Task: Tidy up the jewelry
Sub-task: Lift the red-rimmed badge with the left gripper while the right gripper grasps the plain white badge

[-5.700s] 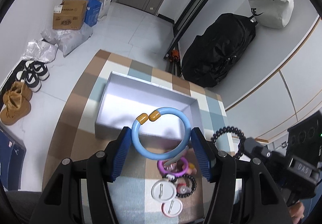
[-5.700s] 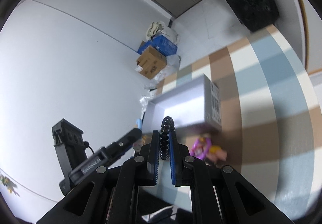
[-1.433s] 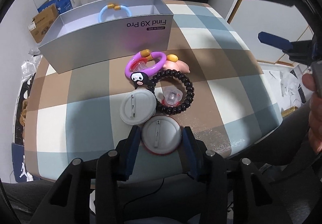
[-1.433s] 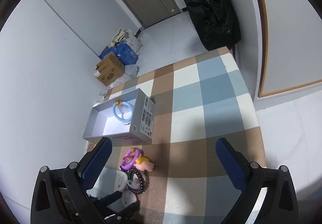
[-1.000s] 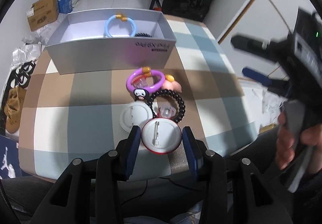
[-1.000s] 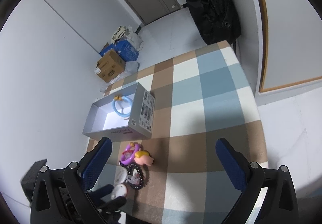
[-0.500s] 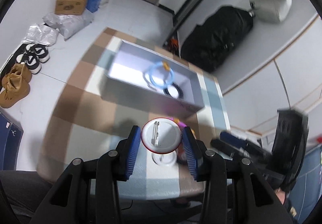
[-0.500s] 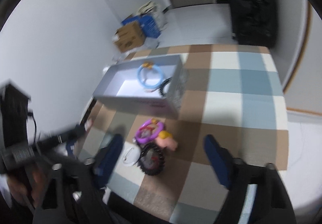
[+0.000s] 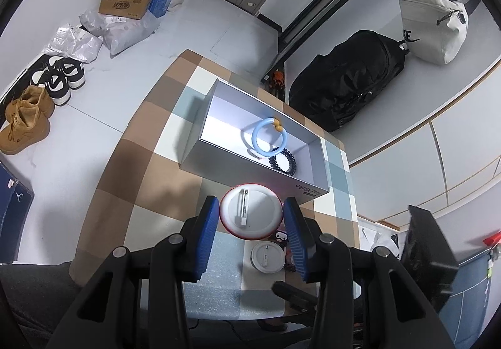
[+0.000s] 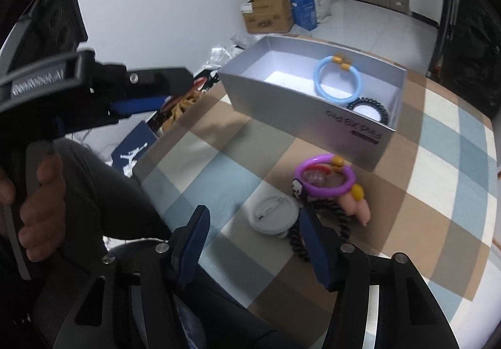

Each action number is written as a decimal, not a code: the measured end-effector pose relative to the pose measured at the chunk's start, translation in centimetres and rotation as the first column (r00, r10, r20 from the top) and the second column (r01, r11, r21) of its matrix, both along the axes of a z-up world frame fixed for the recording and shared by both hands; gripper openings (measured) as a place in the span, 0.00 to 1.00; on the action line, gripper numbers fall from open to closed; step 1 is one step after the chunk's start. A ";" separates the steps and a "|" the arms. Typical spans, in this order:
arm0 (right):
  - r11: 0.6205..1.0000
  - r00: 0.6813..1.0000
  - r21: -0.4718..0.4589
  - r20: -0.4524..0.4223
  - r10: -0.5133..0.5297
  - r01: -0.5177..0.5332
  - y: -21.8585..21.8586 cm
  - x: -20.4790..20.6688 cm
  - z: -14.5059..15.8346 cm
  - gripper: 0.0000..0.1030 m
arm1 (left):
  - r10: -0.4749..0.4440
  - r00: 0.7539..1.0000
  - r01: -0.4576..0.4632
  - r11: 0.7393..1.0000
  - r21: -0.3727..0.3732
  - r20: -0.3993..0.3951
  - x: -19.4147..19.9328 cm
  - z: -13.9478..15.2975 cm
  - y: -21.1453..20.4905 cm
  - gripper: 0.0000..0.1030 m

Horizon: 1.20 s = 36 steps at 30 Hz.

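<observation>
Since lifted, badge [image 9: 249, 213] nears box [image 9: 238, 173] — held.

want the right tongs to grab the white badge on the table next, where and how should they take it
Grip the white badge across its round rim, coming down from above. It lies flat, pin side up, so only the edges offer purchase. The black coil bracelet crowds its right side, so probably set the closing right tongs astride the freer edges.
</observation>
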State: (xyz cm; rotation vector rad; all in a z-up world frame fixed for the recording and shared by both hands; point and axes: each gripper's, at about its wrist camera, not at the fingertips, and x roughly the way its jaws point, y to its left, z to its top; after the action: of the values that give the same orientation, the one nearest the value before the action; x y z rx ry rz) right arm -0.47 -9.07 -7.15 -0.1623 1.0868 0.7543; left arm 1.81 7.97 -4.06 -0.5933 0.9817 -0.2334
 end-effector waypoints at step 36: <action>0.988 0.989 -0.152 0.146 0.033 -0.011 2.1 0.0 -1.1 0.32 | 0.010 0.999 -0.011 1.000 -0.021 -0.035 0.2 -0.3 0.8 0.36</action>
State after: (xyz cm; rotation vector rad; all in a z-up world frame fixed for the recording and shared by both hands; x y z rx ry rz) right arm -0.49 -6.92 -8.26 -0.3545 1.0015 0.6689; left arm 1.99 8.73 -4.36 -0.6236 1.0105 -0.2249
